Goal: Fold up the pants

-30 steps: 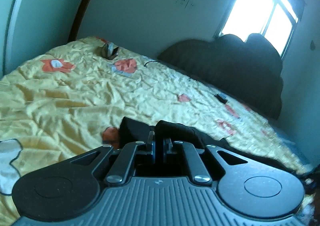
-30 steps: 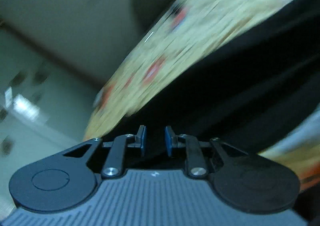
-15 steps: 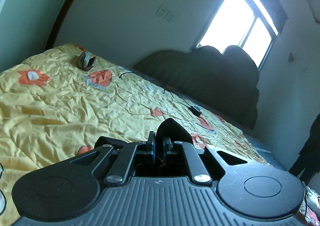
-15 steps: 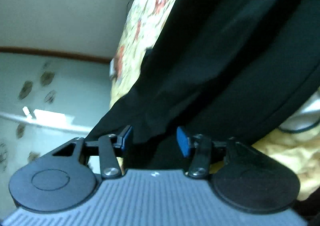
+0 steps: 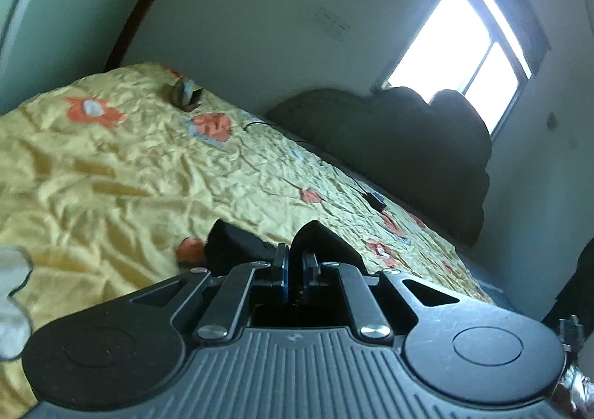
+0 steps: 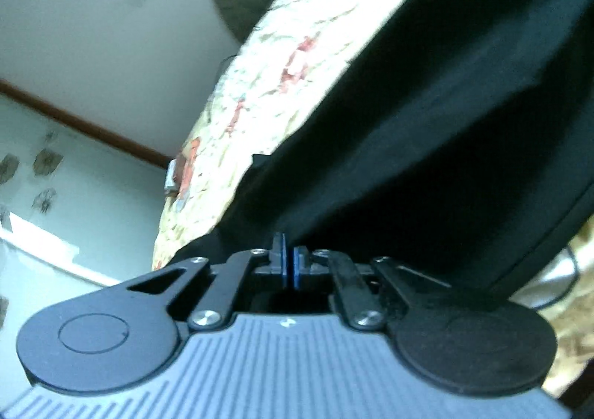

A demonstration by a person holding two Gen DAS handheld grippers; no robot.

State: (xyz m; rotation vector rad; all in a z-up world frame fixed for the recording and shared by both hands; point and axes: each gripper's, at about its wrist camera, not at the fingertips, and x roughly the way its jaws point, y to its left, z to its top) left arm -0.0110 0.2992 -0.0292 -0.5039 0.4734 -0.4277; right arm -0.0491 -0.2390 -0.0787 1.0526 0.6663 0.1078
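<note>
The black pants (image 6: 427,129) lie spread on a yellow flowered bedspread (image 5: 111,174). In the right wrist view they fill the right half of the frame. My right gripper (image 6: 288,265) is shut on an edge of the pants, with fabric pinched between its blue pads. In the left wrist view a fold of the black pants (image 5: 319,237) sticks up between the fingers. My left gripper (image 5: 295,263) is shut on that fold. More black fabric (image 5: 234,244) lies just left of it on the bed.
A dark headboard (image 5: 401,144) stands at the far side under a bright window (image 5: 464,59). A small dark object (image 5: 185,96), a black cable and a small black box (image 5: 375,200) lie on the bedspread. The bedspread also shows in the right wrist view (image 6: 260,92).
My right gripper has closed from wide open onto the edge of the pants. My left gripper stays shut on its fold and its view has shifted a little.
</note>
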